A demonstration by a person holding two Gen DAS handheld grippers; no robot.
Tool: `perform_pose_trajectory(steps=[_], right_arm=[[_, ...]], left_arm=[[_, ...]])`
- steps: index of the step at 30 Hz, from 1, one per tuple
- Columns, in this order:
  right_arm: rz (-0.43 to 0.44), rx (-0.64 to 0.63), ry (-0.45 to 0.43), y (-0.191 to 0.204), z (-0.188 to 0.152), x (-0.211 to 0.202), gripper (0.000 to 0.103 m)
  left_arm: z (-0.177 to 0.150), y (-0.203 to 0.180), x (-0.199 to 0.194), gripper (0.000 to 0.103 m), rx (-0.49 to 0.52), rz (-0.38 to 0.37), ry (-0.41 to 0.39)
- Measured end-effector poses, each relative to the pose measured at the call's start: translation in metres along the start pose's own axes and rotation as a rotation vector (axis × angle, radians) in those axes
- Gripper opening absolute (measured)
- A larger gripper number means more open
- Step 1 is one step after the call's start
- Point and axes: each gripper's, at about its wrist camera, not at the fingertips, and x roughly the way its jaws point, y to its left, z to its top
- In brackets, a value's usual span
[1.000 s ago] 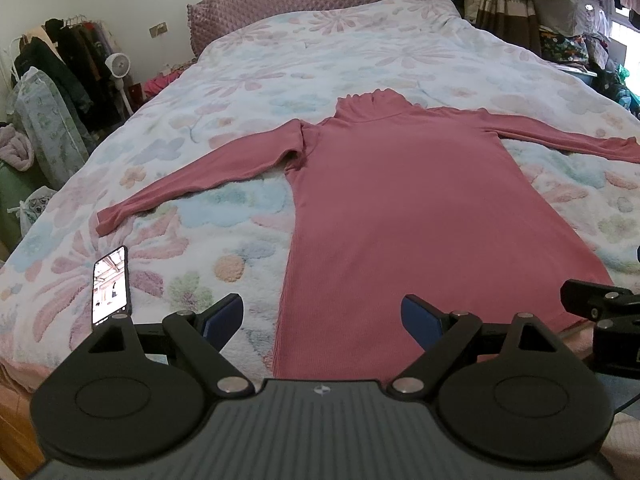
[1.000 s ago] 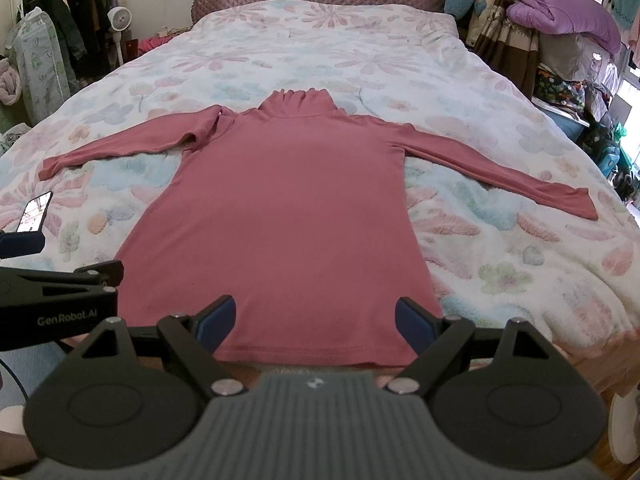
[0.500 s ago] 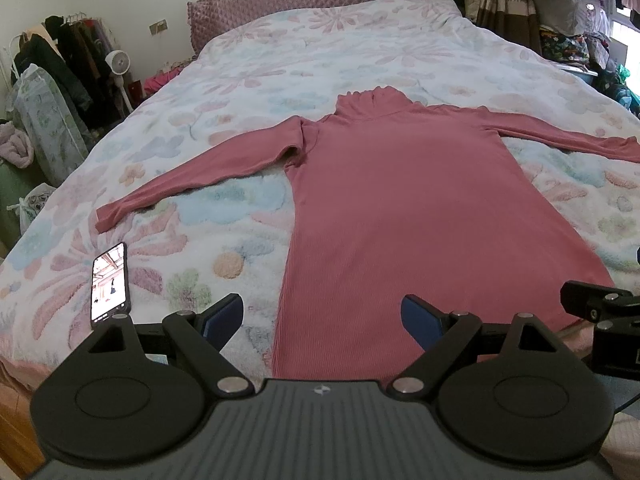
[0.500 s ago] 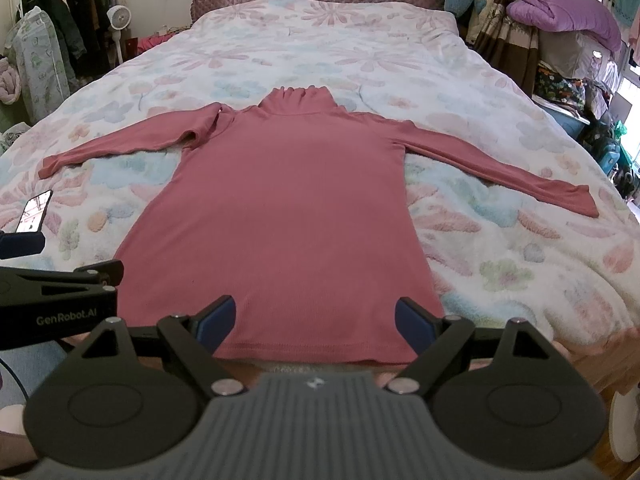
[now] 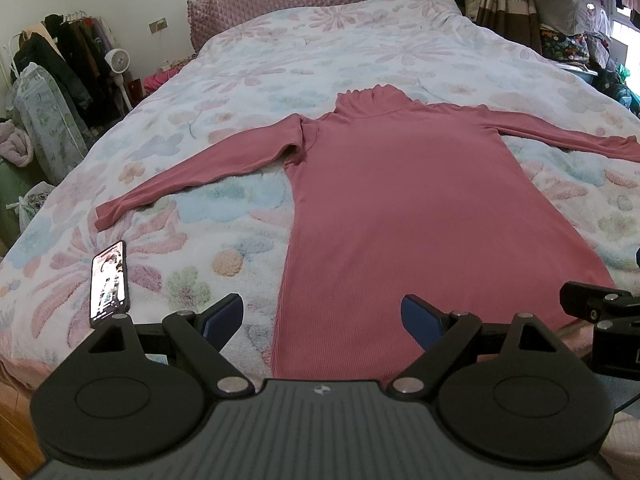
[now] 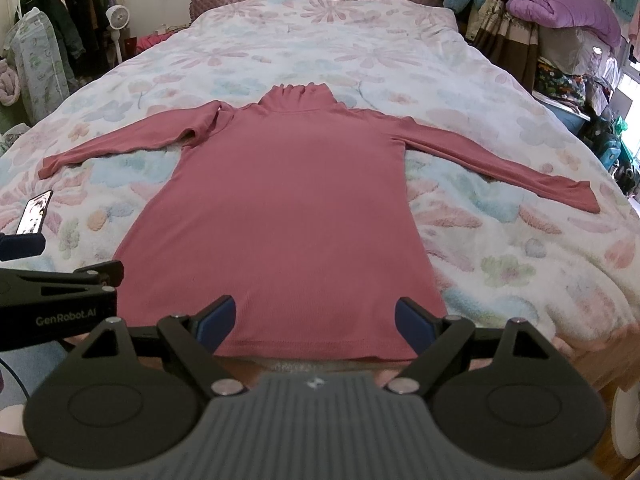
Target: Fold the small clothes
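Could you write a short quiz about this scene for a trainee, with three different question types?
1. True or false: the top lies flat on the bed with both sleeves spread out.
2. Which side of the top is the phone on? A) left B) right C) on top of it
3. Fill in: the left gripper and the right gripper are both ____ and hold nothing.

Key: 1 true; 2 A; 3 open
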Motion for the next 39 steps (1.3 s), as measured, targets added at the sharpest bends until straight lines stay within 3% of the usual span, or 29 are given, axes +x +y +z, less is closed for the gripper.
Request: perform_pose_trajectory(steps=[19, 22, 25, 30, 37, 39], right_arm=[[0.001, 0.003, 0.003, 0.001, 0.001, 0.000, 0.083], [0.019, -0.002, -0.014, 0.000, 0.001, 0.000, 0.083], [0.028, -0.043, -0.082, -0.002, 0.004, 0.001, 0.083], [0.117, -0.075, -0.219, -0.019, 0.032, 0.012, 0.083], [0.104, -0.086, -0.272, -0.036, 0.103, 0.053, 0.083], [0.103, -0.083, -0.279, -0.039, 0.121, 0.066, 0.083]], left_arm=[[-0.004, 0.002, 0.002, 0.103, 0.004, -0.027, 0.020], [0.001, 0.004, 0.004, 0.087, 0.034, -0.067, 0.022], [0.008, 0.012, 0.007, 0.077, 0.059, -0.061, -0.008], [0.037, 0.060, 0.033, 0.067, -0.074, -0.106, -0.004], [0.087, 0.151, 0.083, 0.067, -0.219, -0.069, -0.037], [0.098, 0.185, 0.097, 0.074, -0.300, -0.090, -0.041]])
